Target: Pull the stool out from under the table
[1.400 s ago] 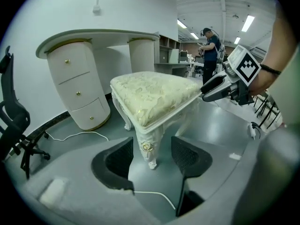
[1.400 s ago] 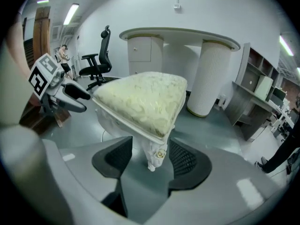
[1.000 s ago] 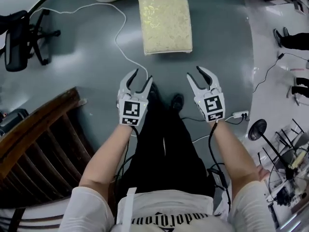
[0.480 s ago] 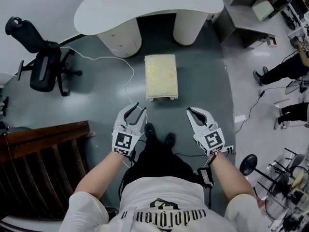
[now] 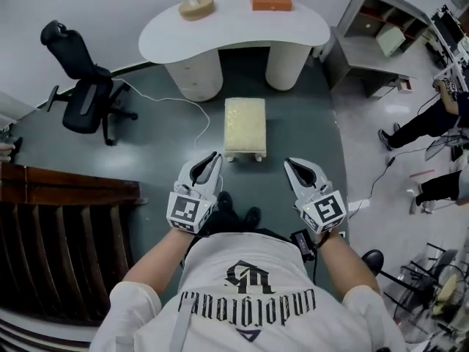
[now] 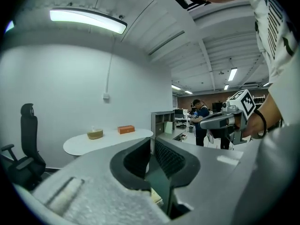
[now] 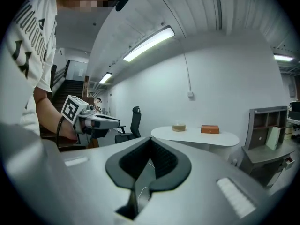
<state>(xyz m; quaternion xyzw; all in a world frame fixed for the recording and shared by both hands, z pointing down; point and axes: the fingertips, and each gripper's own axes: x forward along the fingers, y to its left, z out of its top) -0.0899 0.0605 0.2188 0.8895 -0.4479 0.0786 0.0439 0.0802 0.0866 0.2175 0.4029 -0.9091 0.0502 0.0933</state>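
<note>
You hold both grippers side by side, level in front of you. The left gripper (image 5: 213, 156) has just been closing: its jaws are down to a thin slit with nothing between them. The right gripper (image 5: 290, 163) has its jaws pressed tip to tip, empty.

The stool (image 5: 244, 127), pale with a patterned cushion, stands on the dark grey-green floor (image 5: 157, 149) between your feet and the table (image 5: 234, 29), just in front of its two round pedestals and clear of the tabletop. On the white, curved tabletop sit a round tan container (image 5: 196, 6) and an orange box (image 5: 271, 0).

A black office chair (image 5: 84, 94) stands to the left. A white cable (image 5: 196, 110) runs across the floor beside the stool. Dark wooden railing (image 5: 62, 218) fills your lower left. To the right the floor turns pale and glossy, with a grey shelf unit (image 5: 375, 31).
</note>
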